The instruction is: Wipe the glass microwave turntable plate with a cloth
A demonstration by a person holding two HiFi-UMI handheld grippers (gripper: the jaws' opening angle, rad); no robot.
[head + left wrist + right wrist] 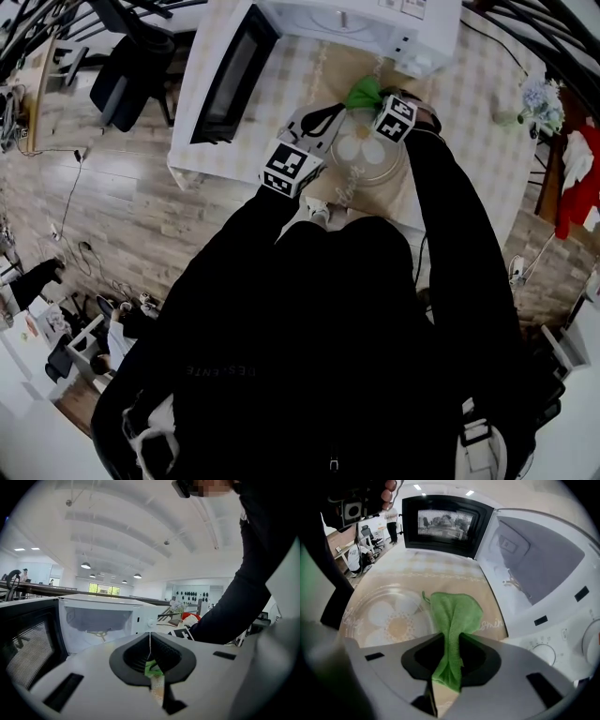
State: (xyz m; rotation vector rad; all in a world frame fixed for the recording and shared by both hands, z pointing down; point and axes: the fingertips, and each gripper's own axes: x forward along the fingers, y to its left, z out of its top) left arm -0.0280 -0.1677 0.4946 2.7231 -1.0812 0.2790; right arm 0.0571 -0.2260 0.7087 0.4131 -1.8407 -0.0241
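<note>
The round glass turntable plate (367, 161) lies on a beige mat in front of the microwave, with a daisy print showing through it (389, 617). My right gripper (449, 645) is shut on a green cloth (453, 613), which hangs forward over the plate's right rim and the mat. From the head view the cloth (362, 92) sits at the plate's far edge, just ahead of the right gripper (379, 101). The left gripper (326, 118) rests by the plate's left far rim. Its jaws (149, 641) are pressed together with nothing seen between them.
The white microwave (361, 21) stands at the table's far edge, its cavity (536, 566) without a plate and its black door (228, 82) swung wide to the left. The beige mat (440, 573) covers a checked tablecloth. A small flower vase (537, 97) stands at the right.
</note>
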